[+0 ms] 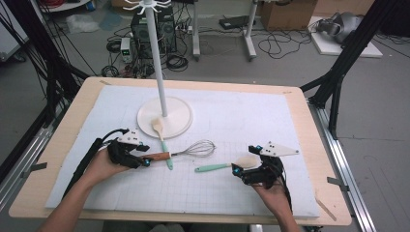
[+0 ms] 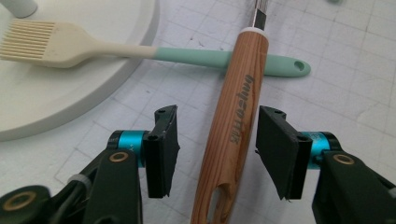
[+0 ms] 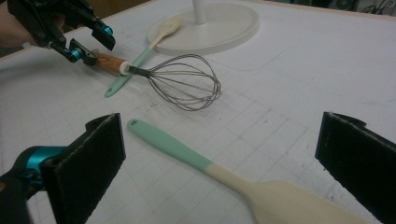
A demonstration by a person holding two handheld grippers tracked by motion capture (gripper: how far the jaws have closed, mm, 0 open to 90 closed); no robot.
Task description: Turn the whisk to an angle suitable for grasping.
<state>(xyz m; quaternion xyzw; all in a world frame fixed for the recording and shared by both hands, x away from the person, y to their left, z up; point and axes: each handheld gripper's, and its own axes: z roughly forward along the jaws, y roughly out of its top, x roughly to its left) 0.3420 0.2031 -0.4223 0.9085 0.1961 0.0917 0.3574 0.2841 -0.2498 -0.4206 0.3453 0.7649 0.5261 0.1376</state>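
The left gripper (image 2: pixel 212 154) straddles the whisk (image 1: pixel 191 150) handle, jaws spread, with gaps either side, placed low near the hang hole for a firm lift. The whisk lies mid-mat at 6 o'clock from the stand (image 1: pixel 164 116), crossing the brush (image 1: pixel 162 137). The right gripper (image 3: pixel 219 163) waits, jaws wide, over the spatula (image 3: pixel 224 179).

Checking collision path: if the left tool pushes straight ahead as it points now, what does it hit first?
Left tool straddles the whisk's wooden handle, jaws apart from it. Straight on, it would likely meet the brush's teal handle lying under the whisk; depth is uncertain.
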